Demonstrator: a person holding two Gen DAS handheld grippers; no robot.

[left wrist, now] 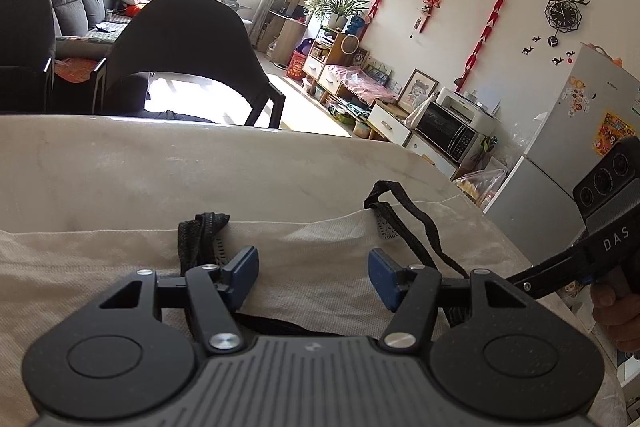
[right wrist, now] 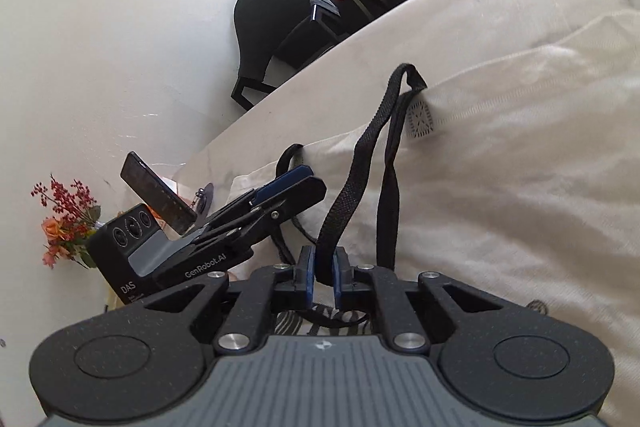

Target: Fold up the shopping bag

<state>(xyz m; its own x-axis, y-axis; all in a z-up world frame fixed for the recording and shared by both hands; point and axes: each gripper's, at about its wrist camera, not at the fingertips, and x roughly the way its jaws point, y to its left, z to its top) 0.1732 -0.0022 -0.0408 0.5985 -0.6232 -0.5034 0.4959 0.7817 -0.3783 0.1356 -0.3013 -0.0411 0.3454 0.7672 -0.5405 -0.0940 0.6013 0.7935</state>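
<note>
Tabletop (left wrist: 200,167): right tongs (right wrist: 323,277) pinching strap (right wrist: 340,211)

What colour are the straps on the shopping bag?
Black. The straps show best in the right wrist view, against the cream shopping bag.

Each hand-held gripper (left wrist: 313,275) is matte black with a ribbed grey centre plate, silver pivot screws and blue finger pads (left wrist: 382,277). The other hand-held gripper (right wrist: 323,273) matches it. White "DAS" and "GenRobot.AI" lettering marks the housing beside three round lenses.
</note>
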